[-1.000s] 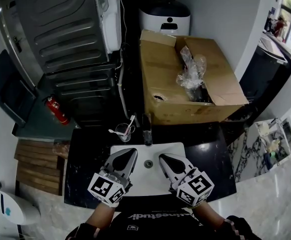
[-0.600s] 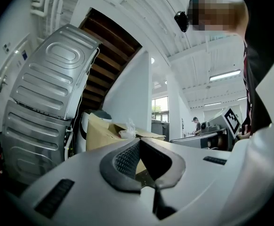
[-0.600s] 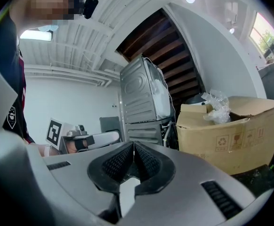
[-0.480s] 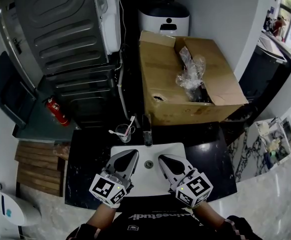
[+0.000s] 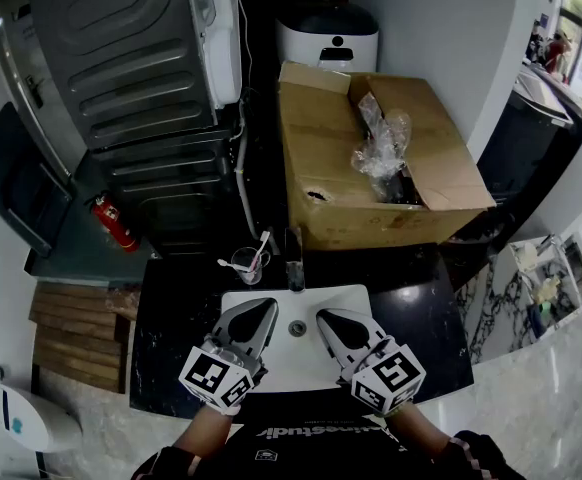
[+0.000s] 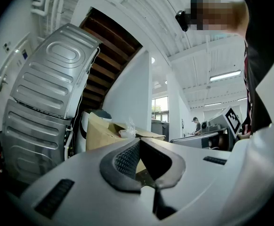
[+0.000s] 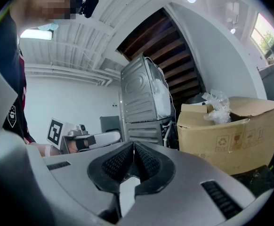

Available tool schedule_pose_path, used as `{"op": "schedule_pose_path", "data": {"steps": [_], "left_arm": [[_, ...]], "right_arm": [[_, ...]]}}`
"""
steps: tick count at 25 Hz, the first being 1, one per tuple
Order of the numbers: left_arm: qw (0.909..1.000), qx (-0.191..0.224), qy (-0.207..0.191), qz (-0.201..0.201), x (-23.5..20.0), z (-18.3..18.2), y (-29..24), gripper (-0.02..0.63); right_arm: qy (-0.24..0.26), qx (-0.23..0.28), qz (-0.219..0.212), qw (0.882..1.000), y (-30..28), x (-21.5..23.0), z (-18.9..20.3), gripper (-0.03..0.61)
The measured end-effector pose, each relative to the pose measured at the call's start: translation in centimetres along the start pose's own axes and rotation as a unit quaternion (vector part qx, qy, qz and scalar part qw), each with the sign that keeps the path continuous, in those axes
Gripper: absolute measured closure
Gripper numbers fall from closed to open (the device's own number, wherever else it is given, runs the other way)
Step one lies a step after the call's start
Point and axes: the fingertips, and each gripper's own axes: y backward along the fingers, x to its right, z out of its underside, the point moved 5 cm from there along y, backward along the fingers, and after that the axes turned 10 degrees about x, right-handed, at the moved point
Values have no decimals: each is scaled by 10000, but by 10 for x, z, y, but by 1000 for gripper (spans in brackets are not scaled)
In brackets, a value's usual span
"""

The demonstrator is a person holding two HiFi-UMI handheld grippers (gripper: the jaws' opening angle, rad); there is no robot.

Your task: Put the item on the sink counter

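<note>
The black sink counter [image 5: 176, 348] carries a white basin [image 5: 301, 360] with a drain [image 5: 297, 328] and a faucet [image 5: 295, 274] behind it. A clear cup with toothbrushes [image 5: 244, 262] stands on the counter at the basin's far left corner. My left gripper [image 5: 260, 309] hovers over the basin's left half, shut and empty. My right gripper [image 5: 327, 319] hovers over the right half, also shut with nothing in it. In the left gripper view the left gripper [image 6: 139, 143] has its tips together. In the right gripper view the right gripper [image 7: 133, 147] has its pads touching.
Behind the counter stands an open cardboard box [image 5: 371, 178] with a crumpled plastic bag [image 5: 381, 148] in it. A grey washing machine [image 5: 141, 88] is at the back left, a red fire extinguisher [image 5: 114, 221] beside it. A white round appliance [image 5: 329, 33] stands behind the box.
</note>
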Motion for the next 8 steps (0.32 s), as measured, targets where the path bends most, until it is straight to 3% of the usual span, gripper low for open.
{"op": "schedule_pose_path", "data": {"steps": [8], "left_arm": [[10000, -8, 17, 16, 0, -1, 0, 598]], "right_arm": [[-7, 4, 24, 10000, 1, 1, -1, 538]]}}
